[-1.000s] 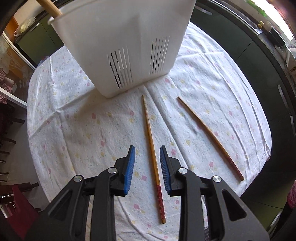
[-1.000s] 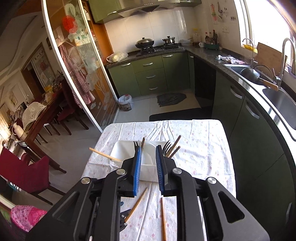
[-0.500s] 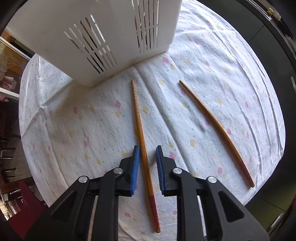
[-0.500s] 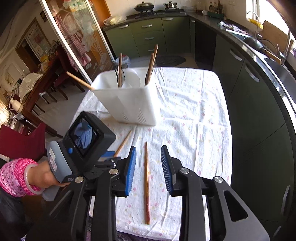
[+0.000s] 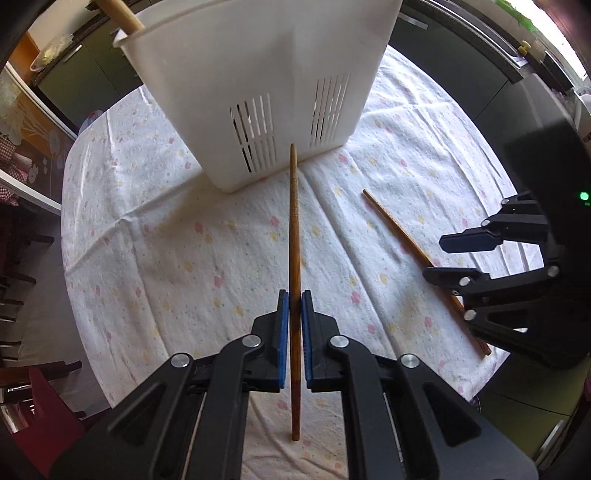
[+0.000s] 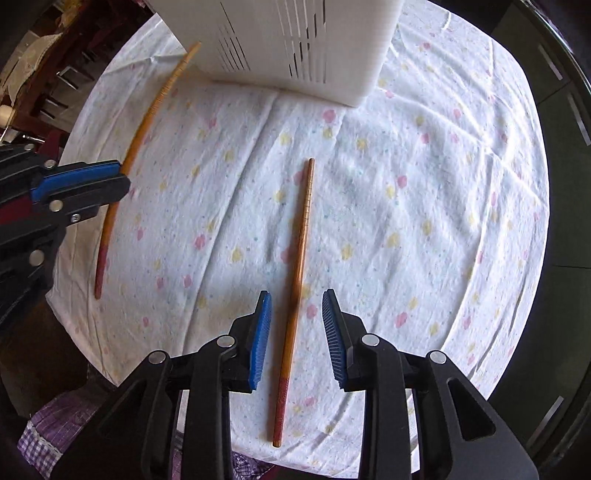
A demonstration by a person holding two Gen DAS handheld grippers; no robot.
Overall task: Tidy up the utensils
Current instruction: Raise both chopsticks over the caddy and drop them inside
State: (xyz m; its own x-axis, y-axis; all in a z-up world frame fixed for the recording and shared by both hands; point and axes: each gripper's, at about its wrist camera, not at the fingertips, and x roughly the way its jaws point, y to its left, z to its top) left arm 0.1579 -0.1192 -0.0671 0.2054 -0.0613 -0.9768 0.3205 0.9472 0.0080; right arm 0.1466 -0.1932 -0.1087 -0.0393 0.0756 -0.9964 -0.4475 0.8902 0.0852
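My left gripper [image 5: 294, 306] is shut on a wooden chopstick [image 5: 294, 236] whose tip points at the white slotted utensil caddy [image 5: 266, 85]. In the right wrist view this chopstick [image 6: 147, 118] sits in the left gripper [image 6: 120, 177] at the left edge. A second chopstick [image 6: 301, 243] lies flat on the flowered tablecloth [image 6: 424, 184]. My right gripper [image 6: 295, 314] is open, its jaws on either side of that chopstick's lower half. The left wrist view shows the same chopstick [image 5: 395, 225] with the right gripper [image 5: 439, 258] over it.
The caddy [image 6: 295, 40] stands at the far side of the table and holds a wooden utensil [image 5: 118, 14] at its left corner. Dark green cabinets [image 5: 461, 85] run along the right. Chairs [image 5: 22, 280] stand at the left.
My left gripper has shut on its chopstick and lifted it off the cloth. My right gripper has dropped low over the second chopstick, jaws straddling it.
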